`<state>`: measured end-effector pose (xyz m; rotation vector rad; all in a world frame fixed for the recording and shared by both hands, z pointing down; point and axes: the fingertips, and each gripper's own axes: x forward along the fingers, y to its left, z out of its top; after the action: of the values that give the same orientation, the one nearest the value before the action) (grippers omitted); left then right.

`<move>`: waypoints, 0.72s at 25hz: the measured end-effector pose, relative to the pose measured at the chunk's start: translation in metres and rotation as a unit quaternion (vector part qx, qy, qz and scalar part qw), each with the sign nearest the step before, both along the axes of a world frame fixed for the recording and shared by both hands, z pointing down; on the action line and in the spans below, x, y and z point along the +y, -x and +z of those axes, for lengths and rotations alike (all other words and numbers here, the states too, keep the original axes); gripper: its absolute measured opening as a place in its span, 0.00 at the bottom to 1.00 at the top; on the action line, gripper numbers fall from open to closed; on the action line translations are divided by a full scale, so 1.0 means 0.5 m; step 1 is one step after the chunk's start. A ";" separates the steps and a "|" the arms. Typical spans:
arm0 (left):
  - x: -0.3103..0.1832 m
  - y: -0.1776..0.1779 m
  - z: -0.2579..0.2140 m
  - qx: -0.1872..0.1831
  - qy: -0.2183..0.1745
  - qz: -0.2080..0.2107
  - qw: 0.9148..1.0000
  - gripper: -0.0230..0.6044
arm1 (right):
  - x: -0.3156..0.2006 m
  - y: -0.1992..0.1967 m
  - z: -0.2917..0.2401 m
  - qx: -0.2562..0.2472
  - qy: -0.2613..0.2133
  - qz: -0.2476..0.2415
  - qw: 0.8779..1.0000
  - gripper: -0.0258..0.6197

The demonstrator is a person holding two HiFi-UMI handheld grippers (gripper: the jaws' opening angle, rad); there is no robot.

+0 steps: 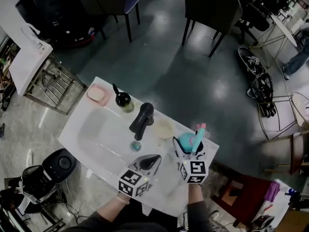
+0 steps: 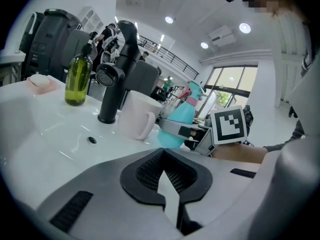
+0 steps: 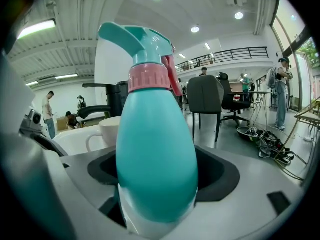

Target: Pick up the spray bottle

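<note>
we see the teal spray bottle (image 3: 155,134), with its pink collar and teal trigger, upright between the right tongs (image 3: 157,206), which are clenched on its lower body. its wall is opaque, so we cannot tell what it holds. in the head view it sits over the right end of the white desk (image 1: 89,129); we cannot tell whether its base touches. just beside it stands a white mug (image 1: 164,128), its inside looking bare. further left are the black faucet (image 1: 141,120), a green pump bottle (image 1: 123,100) showing olive green up to the neck, and a pink dish (image 1: 98,94) at the far corner. the left tongs (image 2: 167,181) are clenched on nothing, over the desk's near edge.
</note>
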<state>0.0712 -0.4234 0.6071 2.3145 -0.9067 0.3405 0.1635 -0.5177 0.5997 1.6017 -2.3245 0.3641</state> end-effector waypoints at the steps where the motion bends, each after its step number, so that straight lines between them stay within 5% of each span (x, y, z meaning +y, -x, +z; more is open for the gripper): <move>1: 0.001 0.001 0.001 0.000 0.000 -0.001 1.000 0.04 | 0.002 -0.003 -0.001 0.002 -0.001 0.003 1.000 0.62; 18: 0.034 -0.045 -0.055 0.018 -0.029 0.033 0.999 0.04 | 0.105 -0.034 -0.103 -0.006 -0.032 0.049 0.998 0.62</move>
<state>0.0938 -0.4064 0.5798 2.3996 -0.8328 0.3023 0.1803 -0.4655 0.5483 1.7530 -2.2929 0.3256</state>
